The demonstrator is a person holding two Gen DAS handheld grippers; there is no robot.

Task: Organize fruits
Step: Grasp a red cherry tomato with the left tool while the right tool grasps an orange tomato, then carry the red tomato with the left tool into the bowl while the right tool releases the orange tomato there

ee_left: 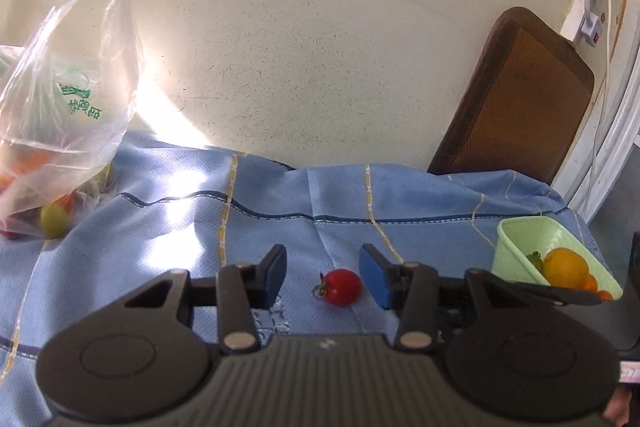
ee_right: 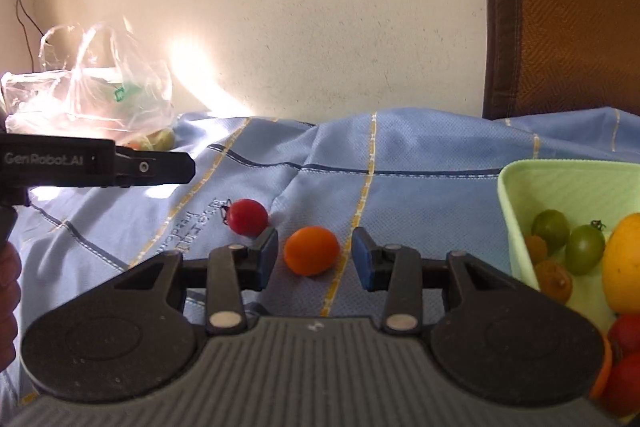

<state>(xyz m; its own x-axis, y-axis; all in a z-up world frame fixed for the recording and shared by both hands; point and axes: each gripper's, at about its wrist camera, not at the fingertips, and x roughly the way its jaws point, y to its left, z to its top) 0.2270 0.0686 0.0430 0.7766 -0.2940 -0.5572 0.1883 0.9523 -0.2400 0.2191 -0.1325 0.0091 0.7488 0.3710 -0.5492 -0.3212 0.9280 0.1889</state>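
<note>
The left gripper (ee_left: 322, 275) stands with its jaws parted around a red cherry tomato (ee_left: 340, 287) that lies on the blue cloth (ee_left: 280, 195); the blue pads (ee_left: 374, 277) do not press on it. The right gripper (ee_right: 314, 253) is likewise released, with an orange tomato (ee_right: 312, 250) lying between its pads, gaps showing on both sides. Just beyond that orange one lies the red tomato. At the cloth's right edge sits a pale green basket (ee_right: 560, 183) holding green, orange, yellow and red fruit. Towards the far left corner rests a clear plastic bag (ee_left: 60, 115) with more fruit inside. A brown chair back (ee_left: 516, 99) leans against the wall behind the basket.
</note>
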